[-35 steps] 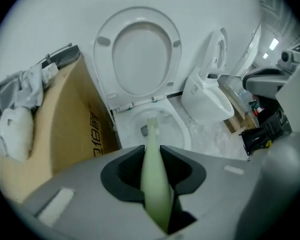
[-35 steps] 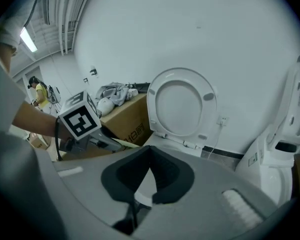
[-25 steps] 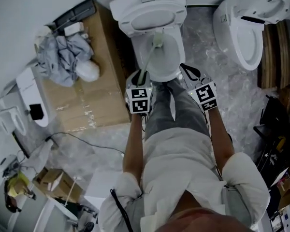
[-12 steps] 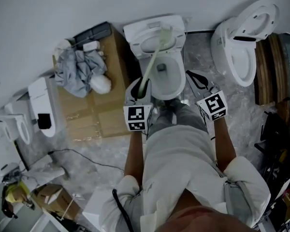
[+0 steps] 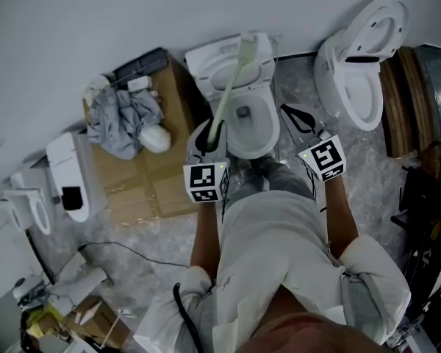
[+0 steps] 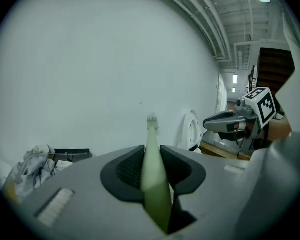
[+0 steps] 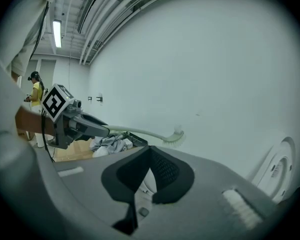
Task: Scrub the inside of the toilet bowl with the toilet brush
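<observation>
Far left, cardboard (image 5: 143, 186) lies on the floor with a grey cloth (image 5: 121, 120) heaped on it. The left arm is stretched forward and down, with the left gripper (image 5: 209, 133) at the front-left of the toilet (image 5: 273, 127) and tilted upward. Its jaws are clamped on the handle of the brush (image 5: 228, 87), which sits dead centre between them in the left gripper view. The handle runs up and away from the gripper. The brush head (image 5: 246, 50) is up out of the bowl, over the raised seat at the back and close to the wall. The toilet bowl is open, between the two grippers. The right arm is also stretched forward, with the right gripper (image 5: 298, 120) just right of the bowl and apart from the brush. Its jaws are pressed together at the tips with nothing held. A second toilet (image 5: 353, 87) stands far right, lid up.
</observation>
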Demonstrator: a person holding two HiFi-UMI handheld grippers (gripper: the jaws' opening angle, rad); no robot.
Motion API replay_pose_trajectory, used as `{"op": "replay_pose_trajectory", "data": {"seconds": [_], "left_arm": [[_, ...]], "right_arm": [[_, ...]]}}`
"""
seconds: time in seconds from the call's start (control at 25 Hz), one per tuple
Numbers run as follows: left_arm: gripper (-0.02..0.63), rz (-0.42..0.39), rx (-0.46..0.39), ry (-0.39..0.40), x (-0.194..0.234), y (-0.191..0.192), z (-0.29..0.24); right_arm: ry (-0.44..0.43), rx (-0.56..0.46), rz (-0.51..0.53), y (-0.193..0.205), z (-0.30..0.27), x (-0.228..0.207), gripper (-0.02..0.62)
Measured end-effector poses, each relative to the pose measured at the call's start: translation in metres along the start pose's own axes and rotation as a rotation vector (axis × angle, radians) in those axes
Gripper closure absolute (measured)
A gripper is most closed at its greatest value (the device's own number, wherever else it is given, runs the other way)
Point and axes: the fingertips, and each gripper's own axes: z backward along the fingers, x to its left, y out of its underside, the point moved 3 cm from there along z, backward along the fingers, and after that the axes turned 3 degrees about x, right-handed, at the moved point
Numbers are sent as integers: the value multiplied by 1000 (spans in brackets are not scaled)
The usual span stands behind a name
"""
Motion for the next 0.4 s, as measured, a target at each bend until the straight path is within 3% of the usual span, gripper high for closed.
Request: {"op": "replay_pose_trajectory", "data": {"seconds": [0.4], "left_arm": [[492, -23, -63, 20, -10, -26, 15]], "right_arm": [[52, -56, -31, -22, 14, 2, 594]]}}
